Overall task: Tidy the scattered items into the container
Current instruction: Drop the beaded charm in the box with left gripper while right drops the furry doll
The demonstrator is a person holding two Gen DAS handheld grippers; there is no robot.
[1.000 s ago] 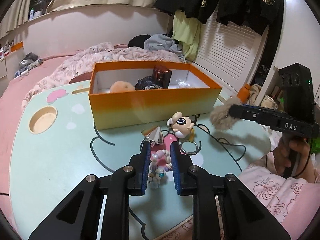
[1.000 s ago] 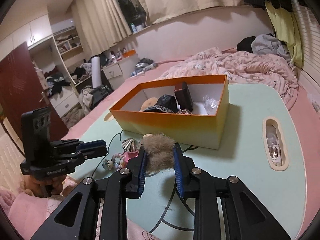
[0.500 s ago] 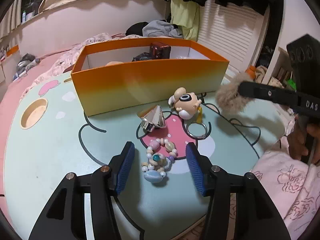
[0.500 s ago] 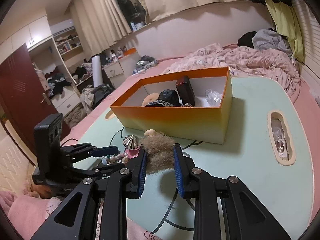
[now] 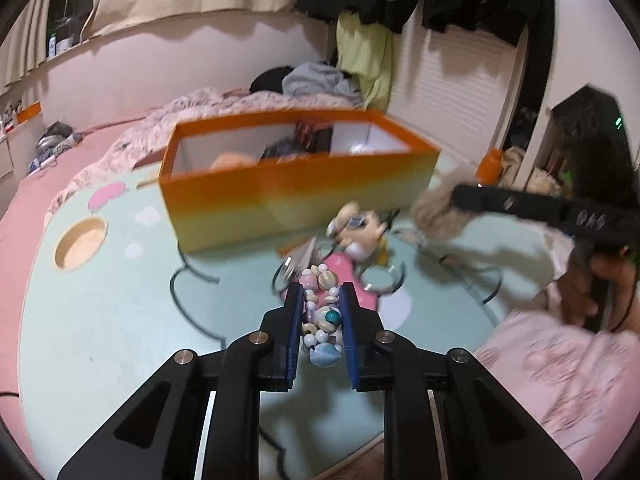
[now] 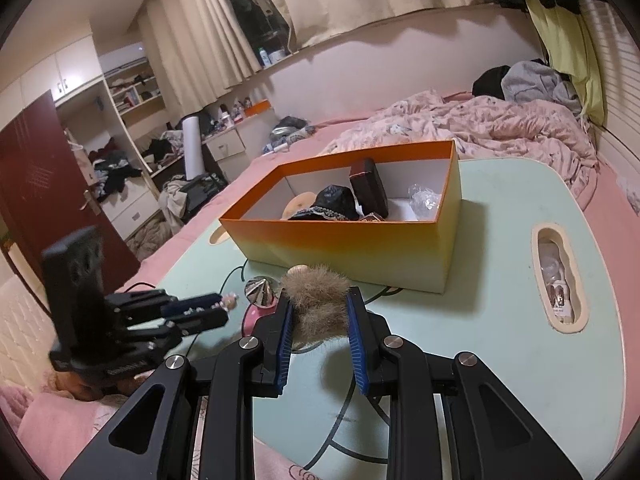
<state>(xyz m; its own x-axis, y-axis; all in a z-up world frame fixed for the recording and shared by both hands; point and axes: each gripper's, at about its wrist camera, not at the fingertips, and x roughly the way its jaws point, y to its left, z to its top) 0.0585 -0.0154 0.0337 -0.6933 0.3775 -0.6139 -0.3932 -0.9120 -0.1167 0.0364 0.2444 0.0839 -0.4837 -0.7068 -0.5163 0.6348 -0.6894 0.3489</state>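
Note:
My left gripper is closing its jaws on a bead bracelet, which sits pinched between the blue pads just above the mint table. Beyond it lie a silver cone, a small toy figure and a key ring. The orange box stands behind them and holds dark items. My right gripper is shut on a tan fur pompom, held in front of the box. The left gripper shows at the right wrist view's left, beside the cone.
The table has a round cup hole at the left and a long slot with small things at the right. A crumpled pink quilt lies behind the box. A person's hand grips the right tool over a pink cushion.
The left jaws went wide around the bracelet on the table, then came together on it. The right gripper kept still with the pompom.

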